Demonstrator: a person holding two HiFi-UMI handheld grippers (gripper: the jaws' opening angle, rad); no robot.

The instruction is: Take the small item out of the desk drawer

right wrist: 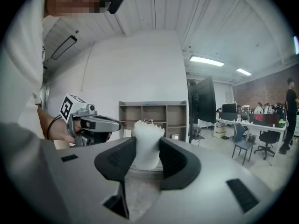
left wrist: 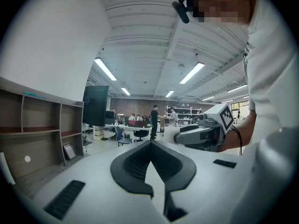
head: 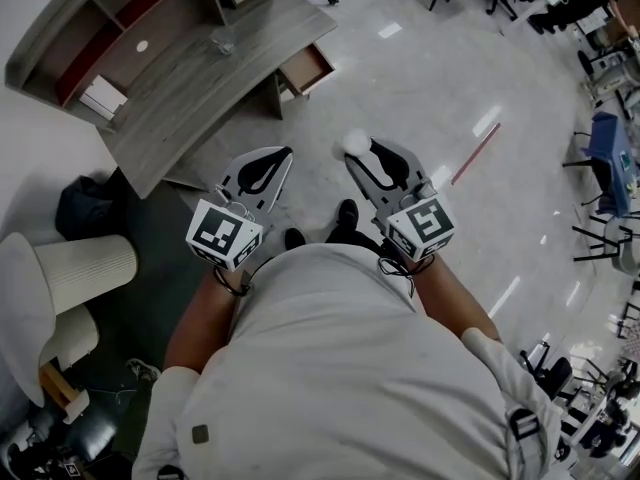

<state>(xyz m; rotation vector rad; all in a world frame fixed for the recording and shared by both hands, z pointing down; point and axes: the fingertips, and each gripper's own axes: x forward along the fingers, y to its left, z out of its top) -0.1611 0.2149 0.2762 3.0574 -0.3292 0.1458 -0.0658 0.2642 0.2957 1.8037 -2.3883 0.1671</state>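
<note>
Holding: the right tongs (head: 363,151) were clamped on the small white item (right wrist: 148,136). Their pads pressed its two sides low down, and its ragged top stood clear above the jaws.
Item's place: it was out of the drawer (head: 306,68) and well apart from the desk (head: 190,78), carried over the floor (head: 430,78) in front of the person.
Drawer: it stood open at the end of the desk, and its inside was too small to make out.
Left tongs (left wrist: 150,146): they were closed, with the tips meeting and nothing between them.
Weight: I judged the item very light, since one pair of tongs held it out level with no sign of sag.
Stiffness: it looked soft, like foam or a wad of fibre, and would probably give under a hard squeeze.
Surface: it was matte and rough, with loose strands at the top edge. Slipping seemed unlikely against the ribbed pads.
Fragility: it was not brittle. The worse outcome looked to be crushing it out of shape or pulling strands loose, not breaking it.
Best hold: across the body, on opposite sides below the frayed top, as it was held at that moment. The fringe itself would have given a poor purchase.
Pressure: a gentle grip seemed enough, only firm enough to stop the item tipping out forward.
</note>
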